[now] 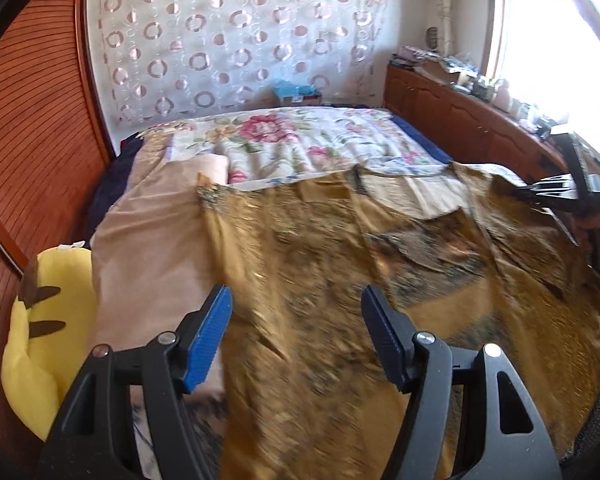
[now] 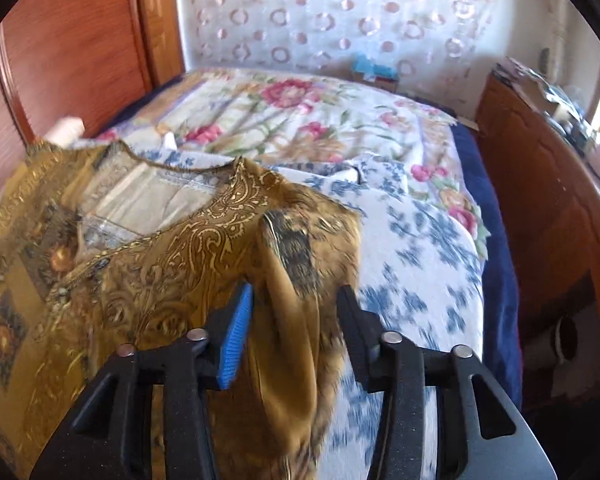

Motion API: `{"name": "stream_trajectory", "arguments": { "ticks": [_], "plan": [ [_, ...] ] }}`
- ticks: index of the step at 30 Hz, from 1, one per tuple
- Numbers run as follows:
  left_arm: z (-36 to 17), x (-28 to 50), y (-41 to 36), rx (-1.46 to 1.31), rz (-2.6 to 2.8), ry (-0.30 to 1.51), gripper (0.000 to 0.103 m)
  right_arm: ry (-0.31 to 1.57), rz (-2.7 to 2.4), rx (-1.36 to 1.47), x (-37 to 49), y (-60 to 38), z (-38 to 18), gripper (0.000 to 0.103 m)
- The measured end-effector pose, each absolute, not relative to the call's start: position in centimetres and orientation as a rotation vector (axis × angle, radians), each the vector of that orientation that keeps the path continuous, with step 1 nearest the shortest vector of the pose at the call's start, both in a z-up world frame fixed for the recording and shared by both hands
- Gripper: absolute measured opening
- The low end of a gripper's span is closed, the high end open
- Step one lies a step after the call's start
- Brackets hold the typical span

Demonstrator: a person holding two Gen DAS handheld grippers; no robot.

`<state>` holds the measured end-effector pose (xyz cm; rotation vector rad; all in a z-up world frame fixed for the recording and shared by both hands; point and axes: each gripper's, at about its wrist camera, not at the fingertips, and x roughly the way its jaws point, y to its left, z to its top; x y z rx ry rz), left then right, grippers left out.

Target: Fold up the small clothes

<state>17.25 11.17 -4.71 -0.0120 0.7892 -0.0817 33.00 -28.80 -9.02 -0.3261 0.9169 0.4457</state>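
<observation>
Two views. Left wrist: left gripper [image 1: 296, 304] fingers spread wide, gripping nothing, over gold patterned garment [image 1: 380, 280] spread on bed [image 1: 300, 140]. Right wrist: right gripper [image 2: 294, 306] fingers apart, raised garment fold [image 2: 296, 280] between them, contact unclear.

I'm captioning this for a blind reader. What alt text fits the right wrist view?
An open right gripper straddles a raised fold of a mustard paisley garment, which lies spread on a bed with a floral quilt and blue-flowered white cloth. A circle-patterned curtain hangs behind.
</observation>
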Motion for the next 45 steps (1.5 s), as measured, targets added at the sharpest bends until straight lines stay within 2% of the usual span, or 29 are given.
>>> {"name": "stream_trajectory", "arguments": {
  "ticks": [1,7,14,17,18,21,23,25,29,31,33,35,42,45],
  "plan": [
    [-4.8,17.7,11.6,-0.012,-0.073,0.793,0.067,0.913,0.442,-0.354,33.2,-28.6,-9.0,0.000],
    [-5.6,19.6,13.9,-0.024,-0.035,0.808,0.067,0.846,0.330,-0.360,35.1,-33.1,-6.1,0.000],
    [-6.3,21.7,15.8,-0.044,-0.011,0.819,0.067,0.910,0.234,-0.270,38.2,-38.6,-7.7,0.000],
    [-6.2,22.4,16.6,-0.058,-0.016,0.817,0.067,0.921,0.248,-0.200,39.0,-39.7,-8.2,0.006],
    [-6.2,22.5,16.8,-0.060,-0.016,0.817,0.067,0.915,0.256,-0.191,38.9,-39.8,-8.2,0.011],
    [-6.2,22.9,17.3,-0.053,-0.011,0.824,0.067,0.891,0.297,-0.178,38.5,-39.1,-8.2,0.026],
    [-6.4,23.2,17.4,-0.053,-0.014,0.831,0.067,0.882,0.317,-0.174,38.1,-38.5,-8.2,0.045],
    [-6.4,23.4,17.5,-0.058,-0.023,0.833,0.066,0.878,0.324,-0.165,37.9,-38.3,-8.0,0.054],
    [-6.3,24.3,17.5,-0.073,-0.051,0.831,0.066,0.881,0.348,-0.142,37.7,-38.0,-8.1,0.055],
    [-6.1,24.8,17.3,-0.059,-0.053,0.827,0.059,0.893,0.355,-0.141,37.6,-37.9,-8.3,0.055],
    [-6.0,25.6,17.2,-0.048,-0.056,0.833,0.058,0.906,0.367,-0.138,37.4,-37.9,-8.4,0.055],
    [-6.1,26.6,17.3,-0.043,-0.057,0.846,0.049,0.916,0.376,-0.150,37.2,-37.5,-8.7,0.055],
    [-6.8,28.5,17.9,-0.022,-0.042,0.882,0.045,0.934,0.360,-0.182,37.3,-36.8,-9.7,0.055],
    [-6.9,28.9,17.6,-0.019,-0.055,0.888,0.036,0.930,0.357,-0.192,37.3,-36.7,-9.8,0.055]
  ]
}}
